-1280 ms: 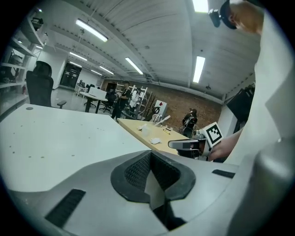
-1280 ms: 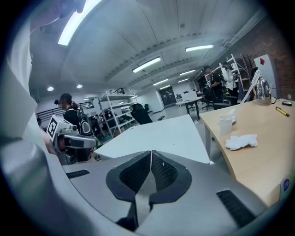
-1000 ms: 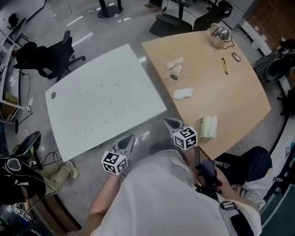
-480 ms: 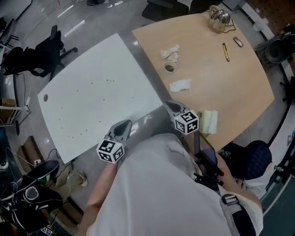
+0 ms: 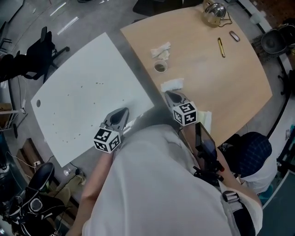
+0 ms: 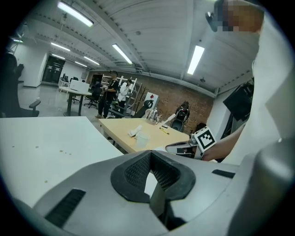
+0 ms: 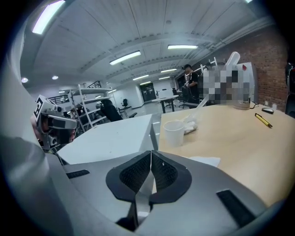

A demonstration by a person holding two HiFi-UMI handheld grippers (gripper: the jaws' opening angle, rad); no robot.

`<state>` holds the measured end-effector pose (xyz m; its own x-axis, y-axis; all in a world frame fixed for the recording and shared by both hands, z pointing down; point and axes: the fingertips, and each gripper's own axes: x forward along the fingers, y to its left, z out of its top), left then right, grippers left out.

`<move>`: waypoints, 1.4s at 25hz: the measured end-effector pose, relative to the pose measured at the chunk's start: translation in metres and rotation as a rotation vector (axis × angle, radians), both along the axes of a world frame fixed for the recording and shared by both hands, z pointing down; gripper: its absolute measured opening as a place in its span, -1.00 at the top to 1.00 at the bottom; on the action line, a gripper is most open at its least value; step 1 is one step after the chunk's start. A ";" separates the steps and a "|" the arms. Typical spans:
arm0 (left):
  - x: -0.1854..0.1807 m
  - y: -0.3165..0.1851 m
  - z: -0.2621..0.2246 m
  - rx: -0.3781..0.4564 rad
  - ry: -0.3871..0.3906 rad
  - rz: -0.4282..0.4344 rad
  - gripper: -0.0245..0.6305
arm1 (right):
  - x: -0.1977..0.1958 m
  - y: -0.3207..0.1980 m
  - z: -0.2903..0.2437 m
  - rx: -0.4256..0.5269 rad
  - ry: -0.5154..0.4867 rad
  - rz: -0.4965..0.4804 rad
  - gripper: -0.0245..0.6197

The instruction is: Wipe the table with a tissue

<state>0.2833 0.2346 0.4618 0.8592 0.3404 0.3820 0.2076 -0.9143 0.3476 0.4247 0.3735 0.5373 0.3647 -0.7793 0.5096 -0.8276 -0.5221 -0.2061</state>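
Observation:
A flat white tissue lies near the front corner of the wooden table; it also shows in the right gripper view. My right gripper is shut and empty, its tip just short of that tissue. A crumpled tissue and a paper cup sit farther back. My left gripper hangs over the near edge of the white table, its jaws meeting at the tip with nothing in them.
A tissue pack lies at the wooden table's near edge, right of my right gripper. A yellow pen, a small dark item and a glass teapot sit at the back. Office chairs stand left of the white table. People stand far off.
Both grippers have moved forward towards the tables. The right tip has gone from the floor gap to just behind the flat tissue; the left tip now overlaps the white table's edge.

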 end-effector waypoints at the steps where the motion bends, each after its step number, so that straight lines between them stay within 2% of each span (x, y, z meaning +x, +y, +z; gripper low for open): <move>1: 0.005 0.001 -0.001 0.003 0.000 0.005 0.91 | 0.005 0.004 0.002 -0.010 0.003 0.012 0.87; 8: 0.021 0.002 -0.007 0.014 -0.037 0.022 0.91 | 0.049 0.032 0.016 -0.081 0.034 0.188 0.84; 9: 0.021 0.001 -0.007 0.016 -0.041 0.019 0.91 | 0.054 0.034 0.020 -0.099 0.034 0.211 0.70; 10: 0.021 -0.001 -0.007 0.017 -0.044 0.015 0.91 | 0.059 0.035 0.025 -0.117 0.028 0.230 0.47; 12: 0.021 -0.004 -0.009 0.018 -0.047 0.008 0.91 | 0.066 0.035 0.035 -0.146 0.008 0.260 0.26; 17: 0.016 -0.014 -0.011 0.022 -0.054 -0.005 0.91 | 0.077 0.033 0.057 -0.202 -0.039 0.322 0.12; 20: 0.014 -0.024 -0.015 0.032 -0.050 -0.017 0.91 | 0.078 0.030 0.076 -0.250 -0.085 0.328 0.12; 25: 0.012 -0.037 -0.017 0.041 -0.046 -0.044 0.91 | 0.076 0.024 0.082 -0.257 -0.097 0.316 0.14; 27: 0.010 -0.036 -0.015 0.036 -0.048 -0.045 0.91 | 0.072 0.019 0.082 -0.249 -0.108 0.284 0.26; 29: 0.009 -0.035 -0.013 0.031 -0.050 -0.044 0.91 | 0.067 0.011 0.082 -0.242 -0.116 0.249 0.57; 30: 0.009 -0.036 -0.013 0.030 -0.049 -0.045 0.91 | 0.065 0.008 0.082 -0.240 -0.116 0.239 0.62; 35: 0.011 -0.040 -0.015 0.025 -0.034 -0.064 0.91 | 0.063 0.007 0.079 -0.234 -0.138 0.202 0.67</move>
<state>0.2938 0.1943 0.4470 0.8651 0.2753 0.4192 0.1368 -0.9338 0.3307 0.4878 0.3807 0.6165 0.4147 -0.5543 0.7216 -0.6756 -0.7188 -0.1639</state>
